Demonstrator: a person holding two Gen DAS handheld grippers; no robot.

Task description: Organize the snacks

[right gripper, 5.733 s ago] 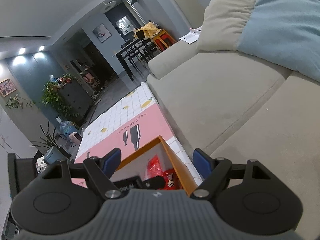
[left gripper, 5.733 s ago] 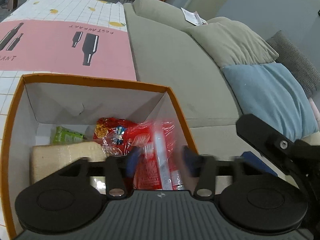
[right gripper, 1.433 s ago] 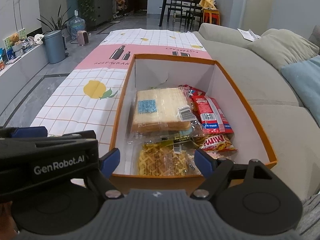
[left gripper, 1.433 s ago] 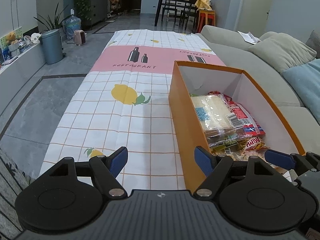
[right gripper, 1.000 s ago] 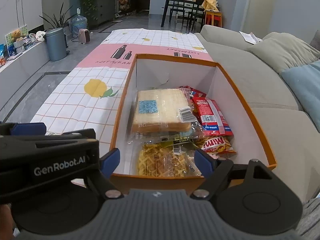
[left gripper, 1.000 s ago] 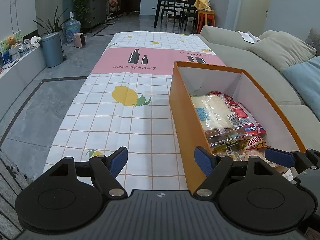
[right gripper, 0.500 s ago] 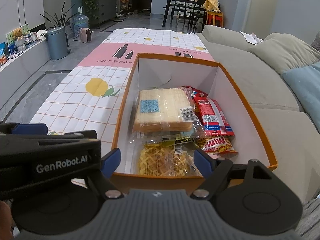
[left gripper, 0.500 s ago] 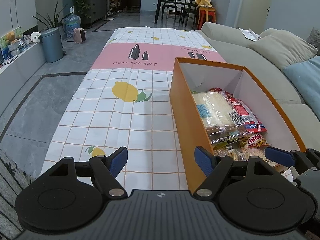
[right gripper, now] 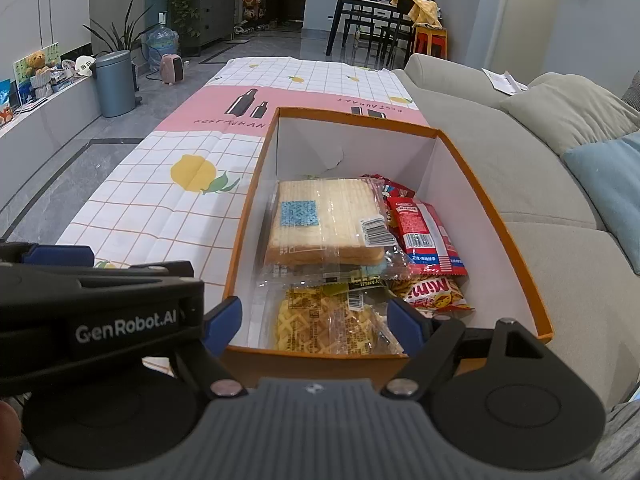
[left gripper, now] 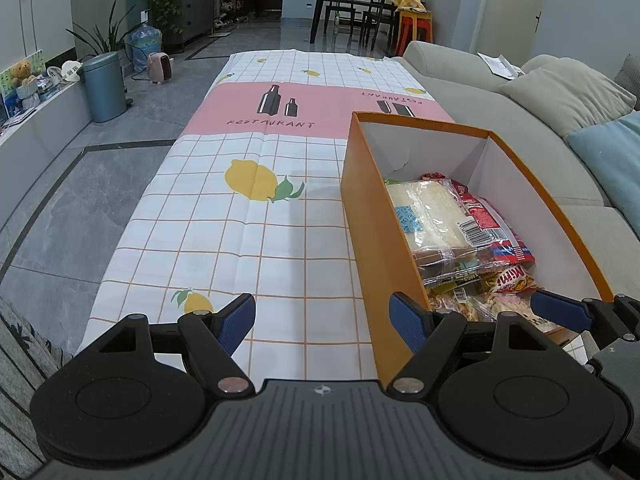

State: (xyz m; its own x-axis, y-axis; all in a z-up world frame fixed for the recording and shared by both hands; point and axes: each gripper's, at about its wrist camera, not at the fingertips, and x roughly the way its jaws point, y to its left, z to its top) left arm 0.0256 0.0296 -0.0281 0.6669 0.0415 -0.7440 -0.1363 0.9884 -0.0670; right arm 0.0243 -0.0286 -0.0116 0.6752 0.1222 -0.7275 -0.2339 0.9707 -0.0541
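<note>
Snacks (right gripper: pixel 340 240) all lie in box (right gripper: pixel 496 216); left gripper (left gripper: pixel 322 322), right gripper (right gripper: pixel 314 324) spread, empty; cloth bare, task looks finished.

Dim, even indoor light; sharp; fisheye-bent edges.

Left claw (left gripper: pixel 322 318): jaws spread wide, nothing between the pads, angled down. Right claw (right gripper: pixel 314 320): jaws wide, empty, same downward tilt, sitting just right of the left one. Fingertip (right gripper: pixel 8 420) visible at the left claw body.
</note>
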